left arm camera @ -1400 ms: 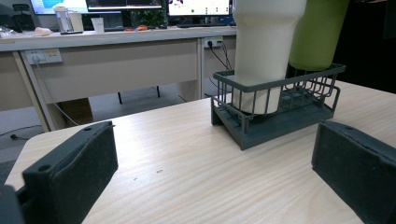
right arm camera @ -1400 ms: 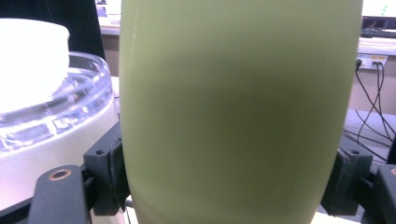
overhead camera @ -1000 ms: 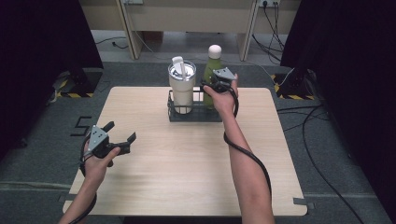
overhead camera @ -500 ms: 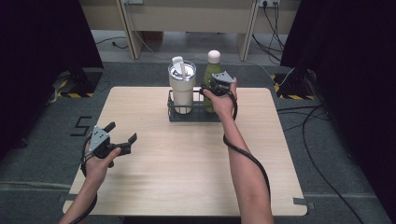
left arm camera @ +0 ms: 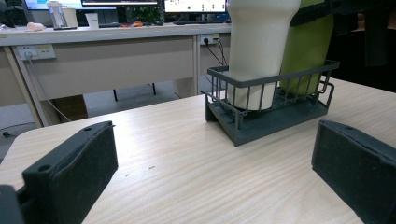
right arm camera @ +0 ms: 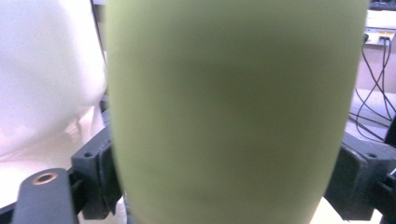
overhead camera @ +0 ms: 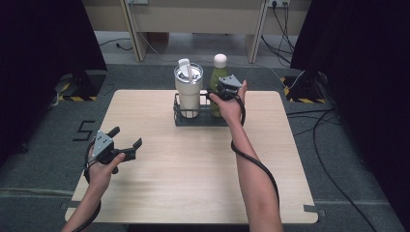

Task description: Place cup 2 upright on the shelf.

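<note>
The right gripper [overhead camera: 223, 92] is clamped on the body of the green bottle [overhead camera: 217, 82], one jaw on each side. The bottle stands upright in the right half of the dark wire rack [overhead camera: 200, 118] at the far middle of the wooden table [overhead camera: 193, 183], just beside the white tumbler [overhead camera: 188, 92]. The left gripper [overhead camera: 126, 145] is held over the table's near left area, jaws wide apart and holding nothing.

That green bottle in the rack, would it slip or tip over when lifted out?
The green bottle looks smooth and rigid, so it might slide between the right gripper pads. It is tall and narrow, so probably tippy once free of the wire rack. Its weight cannot be told.
</note>
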`<action>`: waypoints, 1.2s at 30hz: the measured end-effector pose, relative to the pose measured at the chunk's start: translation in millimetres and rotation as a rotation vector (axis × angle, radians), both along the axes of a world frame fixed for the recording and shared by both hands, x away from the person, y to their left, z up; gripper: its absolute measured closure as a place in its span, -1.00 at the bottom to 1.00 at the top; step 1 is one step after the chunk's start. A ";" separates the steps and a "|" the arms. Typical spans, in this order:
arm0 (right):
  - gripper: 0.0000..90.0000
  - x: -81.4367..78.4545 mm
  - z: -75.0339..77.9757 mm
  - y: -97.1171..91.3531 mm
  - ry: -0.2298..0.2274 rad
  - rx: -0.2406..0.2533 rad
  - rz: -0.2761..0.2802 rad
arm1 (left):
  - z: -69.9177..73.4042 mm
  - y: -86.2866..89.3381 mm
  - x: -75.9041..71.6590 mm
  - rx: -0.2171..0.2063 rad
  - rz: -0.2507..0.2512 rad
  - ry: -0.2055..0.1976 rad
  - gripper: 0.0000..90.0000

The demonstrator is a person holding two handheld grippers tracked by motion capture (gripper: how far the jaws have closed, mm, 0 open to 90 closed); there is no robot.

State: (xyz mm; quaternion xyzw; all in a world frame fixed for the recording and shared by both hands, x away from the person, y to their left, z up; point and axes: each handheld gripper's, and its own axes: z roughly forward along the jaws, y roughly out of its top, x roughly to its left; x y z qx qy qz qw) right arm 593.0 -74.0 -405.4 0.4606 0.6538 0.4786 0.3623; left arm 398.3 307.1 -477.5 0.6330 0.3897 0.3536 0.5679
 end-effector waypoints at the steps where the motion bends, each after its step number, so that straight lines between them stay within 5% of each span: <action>1: -0.68 -0.6 -0.2 0.0 0.002 0.001 0.006 | -0.1 -0.3 0.0 0.001 -0.001 0.000 -1.00; 36: -0.80 -50.5 8.9 -22.8 -0.034 0.005 0.067 | -1.0 -1.7 -0.4 0.015 0.008 0.003 -1.00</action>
